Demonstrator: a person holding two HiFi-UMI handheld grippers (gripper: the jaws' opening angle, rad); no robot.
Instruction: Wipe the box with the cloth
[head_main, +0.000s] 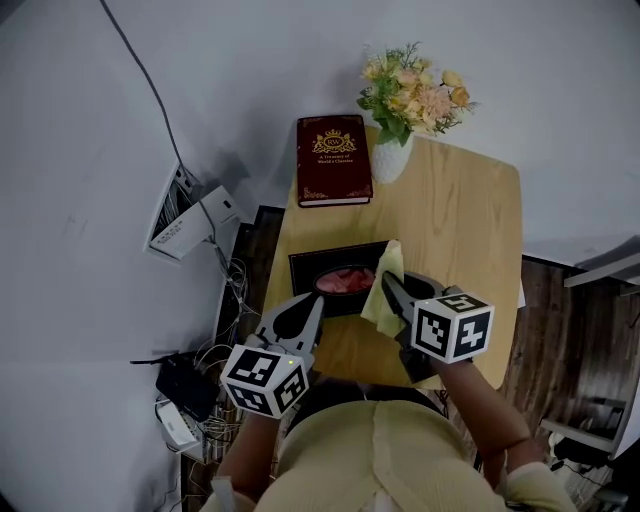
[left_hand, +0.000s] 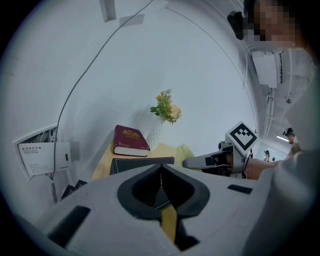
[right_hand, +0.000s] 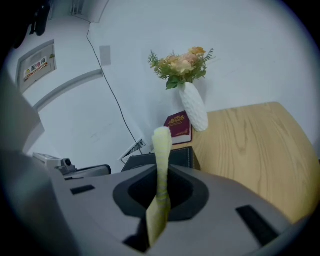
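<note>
Judging by its limp fold, took the cloth for soft, light and easily bunched. Best pinched by a gathered edge, as here, with a free flap left for wiping. Hung pale yellow-green from the right gripper, jaws clamped tight on it, upper end standing past the tips in the right gripper view. Reckoned the box stiff and steady: dark, stitched along the rim, lying open on the wooden table with something red inside. Needed no lifting by the look of it, at most bracing against a wall. Sat just beyond both grippers, cloth at its right end, touching it or not impossible to tell. Held the right gripper low over the near part of the table, pointed forward and slightly left toward the box. Carried the left gripper alongside, jaws pressed together on nothing, tips by the box's near-left corner.
</note>
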